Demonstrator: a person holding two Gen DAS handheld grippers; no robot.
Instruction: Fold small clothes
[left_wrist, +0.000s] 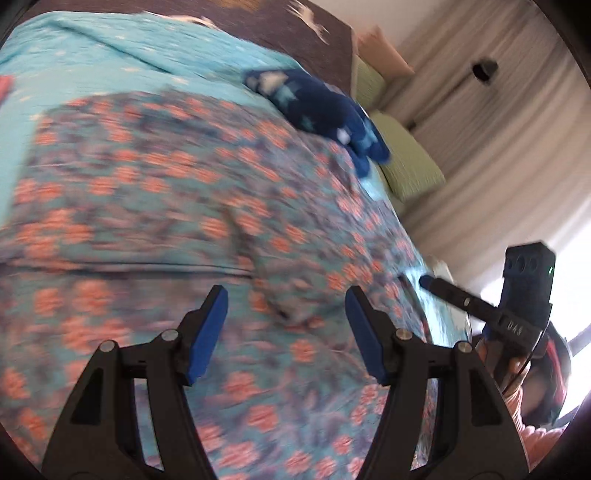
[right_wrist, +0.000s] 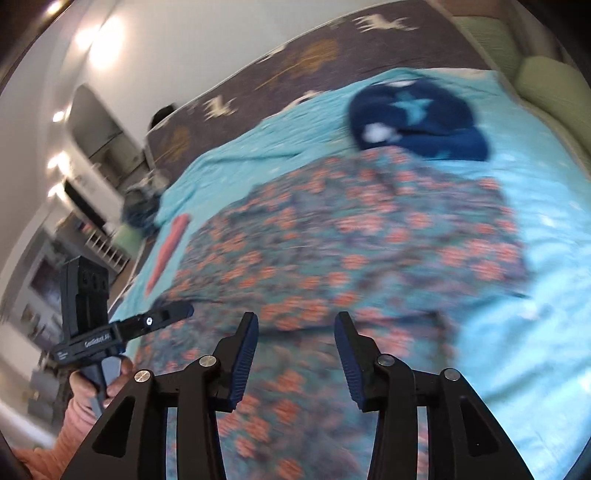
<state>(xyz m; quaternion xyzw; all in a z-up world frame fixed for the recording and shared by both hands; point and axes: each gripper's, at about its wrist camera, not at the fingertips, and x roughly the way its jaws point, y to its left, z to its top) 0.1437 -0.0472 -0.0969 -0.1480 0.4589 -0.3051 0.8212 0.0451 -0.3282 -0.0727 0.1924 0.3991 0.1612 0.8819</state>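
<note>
I see both wrist views smeared with blur, so fine detail is lost to me. My left gripper (left_wrist: 286, 332) has its two blue pads spread apart with nothing between them; the floral garment (left_wrist: 177, 221), teal with orange-pink blossoms, lies spread directly beneath and ahead of those fingers, not pinched by them. My right gripper (right_wrist: 295, 356) likewise stands released, pads parted and bare, and the same garment (right_wrist: 351, 243) stretches out below and beyond its fingertips across the light blue bedspread (right_wrist: 535, 350). Past the far edge of the garment, further out from both sets of fingers, sits a dark blue piece of clothing (right_wrist: 417, 122) with pale star shapes, touching or slightly overlapping the floral cloth. To the left of my right fingers I see the left gripper (right_wrist: 177, 314) from the side, gripped by a hand (right_wrist: 99, 384) in a pink sleeve. An orange strip (right_wrist: 168, 247) lies beside the garment's left edge.
</note>
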